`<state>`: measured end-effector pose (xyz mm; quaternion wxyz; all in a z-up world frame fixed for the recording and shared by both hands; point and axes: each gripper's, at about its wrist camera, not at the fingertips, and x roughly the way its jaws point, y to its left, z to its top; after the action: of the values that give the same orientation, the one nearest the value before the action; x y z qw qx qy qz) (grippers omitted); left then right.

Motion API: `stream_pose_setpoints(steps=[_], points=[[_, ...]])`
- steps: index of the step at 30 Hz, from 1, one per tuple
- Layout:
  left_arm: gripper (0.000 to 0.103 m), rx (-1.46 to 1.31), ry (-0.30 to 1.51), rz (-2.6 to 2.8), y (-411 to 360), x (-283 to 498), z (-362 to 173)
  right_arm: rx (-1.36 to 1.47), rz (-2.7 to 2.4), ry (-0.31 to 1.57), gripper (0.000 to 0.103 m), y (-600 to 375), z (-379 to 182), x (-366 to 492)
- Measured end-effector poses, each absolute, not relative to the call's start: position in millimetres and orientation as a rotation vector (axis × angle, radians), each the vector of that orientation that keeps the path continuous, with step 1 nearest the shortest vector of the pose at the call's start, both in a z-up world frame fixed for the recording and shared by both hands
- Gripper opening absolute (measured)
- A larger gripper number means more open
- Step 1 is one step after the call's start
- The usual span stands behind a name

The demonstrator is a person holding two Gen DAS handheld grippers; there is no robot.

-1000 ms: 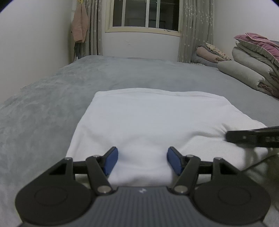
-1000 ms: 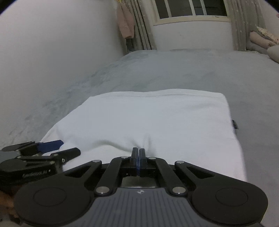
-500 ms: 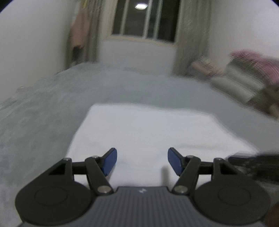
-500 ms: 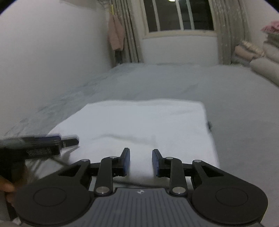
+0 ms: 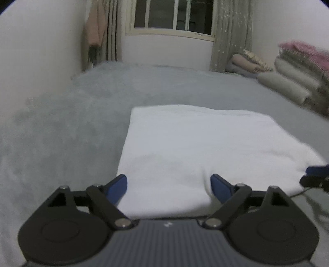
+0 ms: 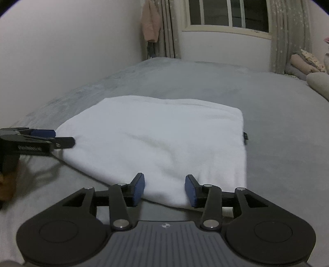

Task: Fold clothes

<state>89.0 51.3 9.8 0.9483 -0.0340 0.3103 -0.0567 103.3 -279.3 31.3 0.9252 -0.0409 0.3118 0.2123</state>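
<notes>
A folded white cloth [image 5: 195, 147] lies flat on the grey bed [image 5: 61, 133], filling the middle of both views. In the left wrist view it sits right of centre, its near edge reaching down to the left gripper [image 5: 167, 185] at the bottom of the frame. That gripper's jaws stand wide apart and have just been opening; the near left corner of the cloth lies between the blue pads [image 5: 118, 188], which do not press on it.

In the right wrist view the right gripper [image 6: 164, 189] at the bottom has its jaws apart too, less widely, and they have just been opening. The cloth's near edge lies between its pads [image 6: 137, 190], not pinched.

Each view catches the other gripper at its edge: the right one shows as a dark tip with a blue pad at the right edge of the left view, and the left one lies at the left edge of the right view, just beside the cloth's corner, with part of a hand [image 6: 8, 184] below it.

Only the left view shows the full stack of folded bedding [image 5: 298, 82] at the upper right. Only the right view shows a small dark tag [image 6: 245, 136] at the cloth's right edge. Both show the window [image 6: 228, 14], curtains and a pink garment [image 6: 151, 22] hanging at the top.
</notes>
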Motion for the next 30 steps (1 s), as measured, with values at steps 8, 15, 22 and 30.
stream_pose_setpoints(steps=[8, 15, 22, 30], points=[[0.086, -0.133, 0.703, -0.043, 101.3, 79.4, 13.7, -0.028, 0.385, 0.676, 0.054, -324.6, 33.1, 104.7], [0.083, -0.128, 0.687, 0.013, 112.0, 76.1, 33.6, -0.065, 0.296, 0.706, 0.064, -331.7, 37.4, 108.4], [0.083, 0.037, 0.603, -0.051, 54.2, 72.4, 46.2, -0.074, 0.253, 0.586, 0.065, -313.0, 56.0, 107.3], [0.087, 0.007, 0.682, -0.117, 49.1, 84.6, 17.8, -0.062, 0.319, 0.51, 0.065, -280.5, 61.9, 114.2]])
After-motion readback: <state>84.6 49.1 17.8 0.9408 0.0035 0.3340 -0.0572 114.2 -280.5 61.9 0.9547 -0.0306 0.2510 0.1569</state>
